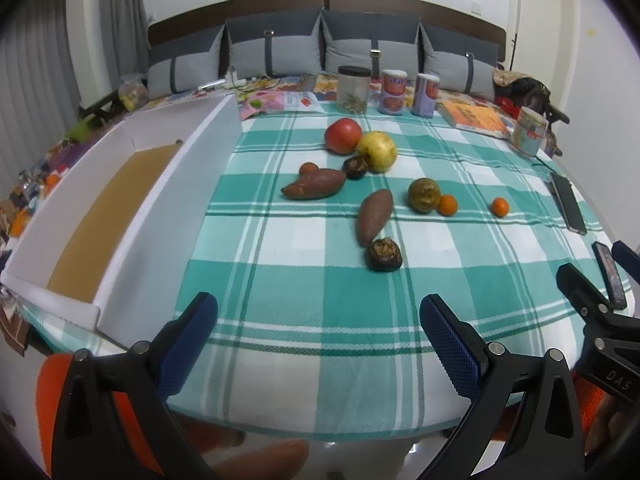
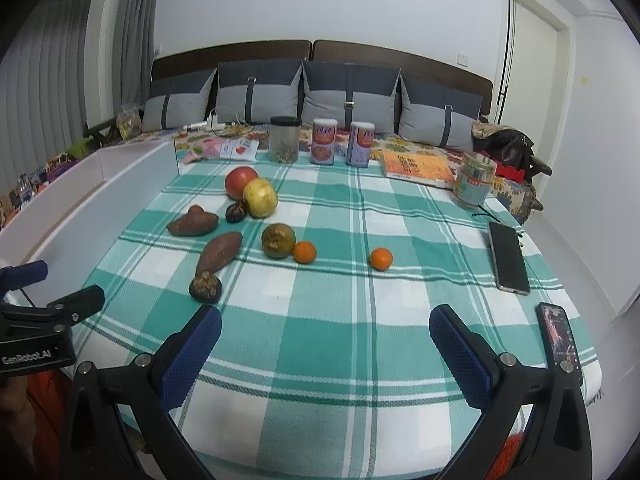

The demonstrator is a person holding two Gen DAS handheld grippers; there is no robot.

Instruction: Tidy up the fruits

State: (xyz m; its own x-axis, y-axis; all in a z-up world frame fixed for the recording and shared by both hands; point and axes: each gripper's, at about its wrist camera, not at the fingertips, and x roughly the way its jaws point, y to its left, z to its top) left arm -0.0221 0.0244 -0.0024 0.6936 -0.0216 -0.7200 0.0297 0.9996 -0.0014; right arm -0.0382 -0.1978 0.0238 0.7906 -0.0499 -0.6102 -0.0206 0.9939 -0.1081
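We hold both grippers low over the near edge of the table, and neither has anything in it. The left gripper (image 1: 318,320) has its jaws spread wide, and so does the right gripper (image 2: 325,330), probably so that either can go straight to a fruit. Under them lies the checked cloth (image 1: 320,280), bare along this edge.

A little farther on sits a dark, wrinkled fruit (image 1: 385,255), touching the tip of a sweet potato (image 1: 374,216). Beyond these a brown-green fruit (image 1: 424,195) rests against a small orange (image 1: 447,205), while a second orange (image 1: 500,207) lies apart to the right. A second sweet potato (image 1: 314,185) lies left of them. Farther back a red apple (image 1: 343,135) and a yellow apple (image 1: 377,151) touch.

Along the left side runs a white box (image 1: 132,216), open and with nothing visible inside, which we judge is where the fruit belongs. At the far edge stand jars and cans, out of the way.
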